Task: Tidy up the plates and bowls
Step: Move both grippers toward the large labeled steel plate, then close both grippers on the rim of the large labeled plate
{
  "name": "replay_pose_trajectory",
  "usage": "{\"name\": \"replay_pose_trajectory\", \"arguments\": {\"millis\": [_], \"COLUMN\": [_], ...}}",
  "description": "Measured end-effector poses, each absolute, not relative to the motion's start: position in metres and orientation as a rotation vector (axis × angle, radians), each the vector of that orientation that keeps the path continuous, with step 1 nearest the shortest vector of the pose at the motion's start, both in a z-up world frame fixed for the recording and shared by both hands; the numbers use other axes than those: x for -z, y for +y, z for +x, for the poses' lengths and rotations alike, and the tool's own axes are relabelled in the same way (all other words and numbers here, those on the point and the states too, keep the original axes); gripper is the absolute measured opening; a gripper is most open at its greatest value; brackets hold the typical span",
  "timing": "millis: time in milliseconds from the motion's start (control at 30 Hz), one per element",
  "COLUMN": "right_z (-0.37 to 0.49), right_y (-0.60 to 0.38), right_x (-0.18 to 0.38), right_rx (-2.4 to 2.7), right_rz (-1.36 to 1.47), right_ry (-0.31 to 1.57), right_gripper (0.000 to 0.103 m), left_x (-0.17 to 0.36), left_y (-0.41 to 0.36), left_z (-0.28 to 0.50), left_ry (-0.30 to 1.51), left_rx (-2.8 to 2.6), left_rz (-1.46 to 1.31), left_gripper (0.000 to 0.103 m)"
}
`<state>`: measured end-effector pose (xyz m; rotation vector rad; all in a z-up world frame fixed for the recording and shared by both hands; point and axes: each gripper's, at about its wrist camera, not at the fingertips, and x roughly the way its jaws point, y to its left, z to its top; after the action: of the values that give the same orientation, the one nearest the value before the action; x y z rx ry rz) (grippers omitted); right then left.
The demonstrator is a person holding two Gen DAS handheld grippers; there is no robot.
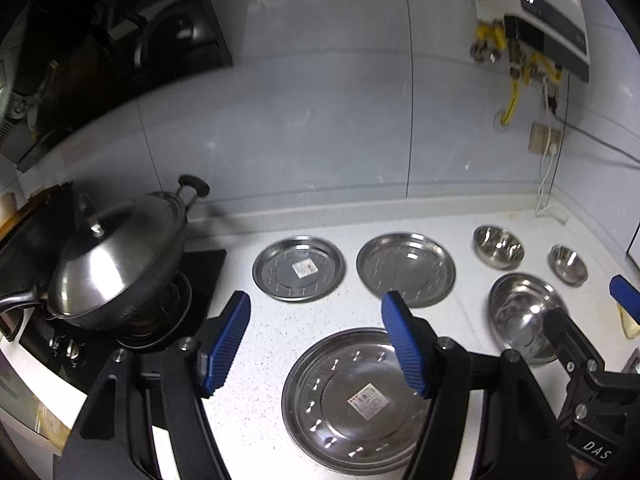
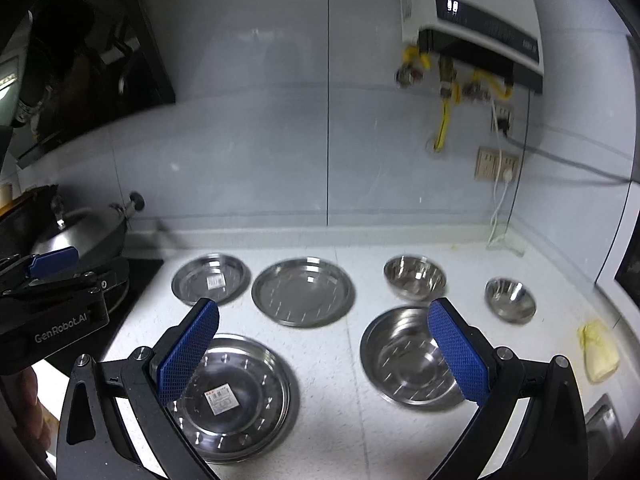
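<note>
Shiny plates and bowls sit spread out on the desk.
The big plate [image 1: 352, 400] lies near, the big bowl [image 2: 412, 360] beside it. They look light, hard and slippery, so grab a rim. The left tongs [image 1: 316, 344] and right tongs [image 2: 324, 356] are wide open, holding and touching nothing.

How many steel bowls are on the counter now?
3. The large bowl is nearest, on the right. The medium bowl stands behind it, and the small bowl is farthest right. The tool partly covers the large one; none seems hidden.
</note>
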<state>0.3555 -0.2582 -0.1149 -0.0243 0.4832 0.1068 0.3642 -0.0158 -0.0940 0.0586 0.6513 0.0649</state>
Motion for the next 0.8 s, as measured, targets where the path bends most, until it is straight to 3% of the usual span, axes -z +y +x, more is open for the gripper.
{"name": "replay_pose_trajectory", "arguments": {"millis": [467,800], "right_z": [0.391,0.426], "right_y": [-0.215,-0.208], "right_x": [0.199,0.262], "right_rx": [-0.039,-0.061], "right_rz": [0.019,0.096], "right_ry": [0.765,0.952], "right_gripper": [0.102,0.102], "left_x": [0.216,0.267], "left_y": [0.011,0.012], "left_z": [0.435,0.456], "left_ry": [0.991,1.182], "left_rx": [-0.014,-0.048], "left_rz": [0.160,0.209], "left_gripper": [0.067,0.066]}}
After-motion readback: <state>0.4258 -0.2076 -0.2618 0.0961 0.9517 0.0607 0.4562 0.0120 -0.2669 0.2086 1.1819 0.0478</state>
